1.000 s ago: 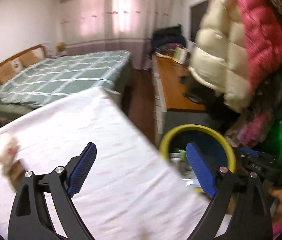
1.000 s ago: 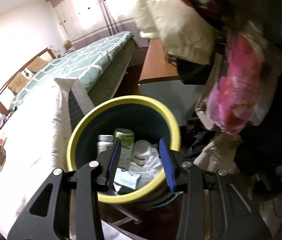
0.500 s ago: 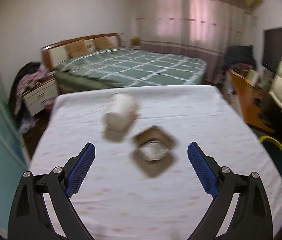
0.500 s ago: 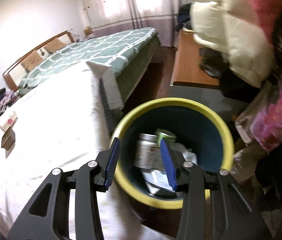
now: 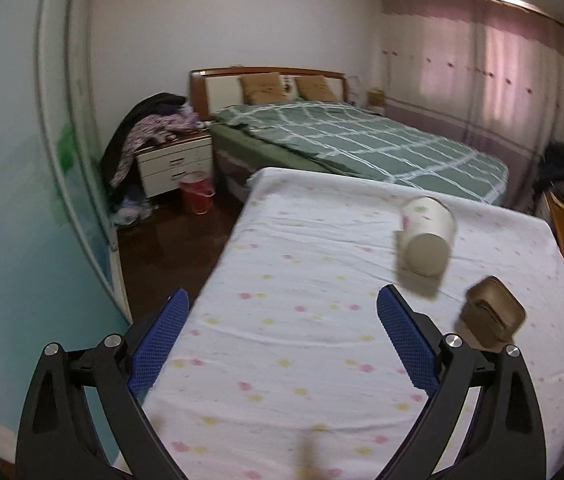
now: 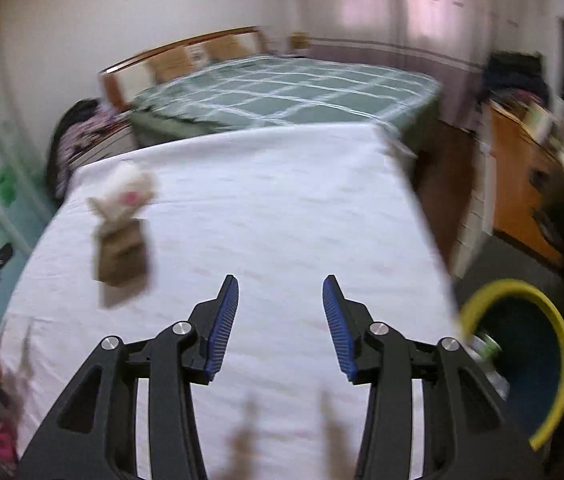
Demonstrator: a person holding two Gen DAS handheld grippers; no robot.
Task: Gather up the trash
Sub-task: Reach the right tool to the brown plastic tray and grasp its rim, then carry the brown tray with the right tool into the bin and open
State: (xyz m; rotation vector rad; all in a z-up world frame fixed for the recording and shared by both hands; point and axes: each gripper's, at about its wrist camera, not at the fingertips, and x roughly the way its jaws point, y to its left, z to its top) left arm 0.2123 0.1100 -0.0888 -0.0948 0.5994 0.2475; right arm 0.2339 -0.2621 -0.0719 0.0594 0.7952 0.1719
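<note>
The left gripper (image 5: 282, 344) hangs above the white, pastel-flowered sheet covering the desk (image 5: 282, 360), its blue-padded fingers spread wide apart with nothing between them. Ahead and to its right lies a white paper cup with a printed pattern (image 5: 427, 240), tipped on its side with its base turned toward the camera, and nearer — just beside the right finger — sits a small brown cardboard box (image 5: 491, 318), open at the top. The two pieces of trash lie close together but apart. The right gripper (image 6: 280, 324) is also over the sheet, its fingers parted by a moderate gap and holding nothing; its view is smeared by motion blur, so the cup and box show only as a pale and a brown blotch well to its left. At the lower right of that view, off the edge of the desk, stands a dark blue round bin with a yellow rim (image 6: 557, 336), some discarded items visible inside. Behind the desk is a bed with a green checked cover (image 5: 361, 140).
</note>
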